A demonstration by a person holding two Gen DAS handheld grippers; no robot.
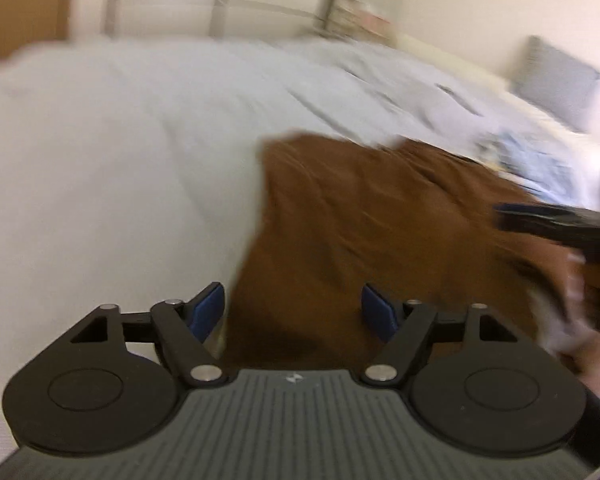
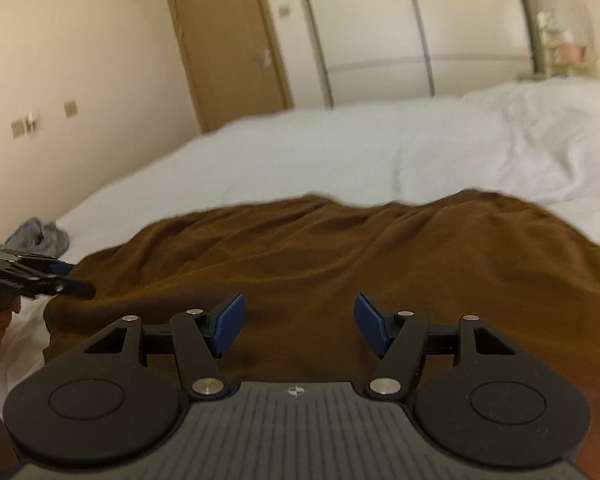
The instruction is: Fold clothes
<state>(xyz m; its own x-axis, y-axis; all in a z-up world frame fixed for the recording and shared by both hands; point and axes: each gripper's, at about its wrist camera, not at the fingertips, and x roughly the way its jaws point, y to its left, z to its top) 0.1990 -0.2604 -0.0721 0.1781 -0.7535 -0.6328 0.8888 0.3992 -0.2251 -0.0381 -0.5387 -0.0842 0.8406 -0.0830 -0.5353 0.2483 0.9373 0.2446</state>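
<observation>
Brown garment (image 2: pixel 320 264) spread rumpled on white bed (image 2: pixel 300 148), near its front edge. Left gripper (image 1: pixel 292 308) over garment's left edge, jaws spread, nothing between the blue pads (image 1: pixel 206 308). Right gripper (image 2: pixel 298 326) above garment's middle, jaws likewise spread. Left view blurred; contact with cloth uncertain. Grey cloth (image 2: pixel 40 236) left of garment.

A white-sheeted bed (image 2: pixel 300 152) fronts a wooden door (image 2: pixel 228 40) and pale wardrobe (image 2: pixel 420 28).
</observation>
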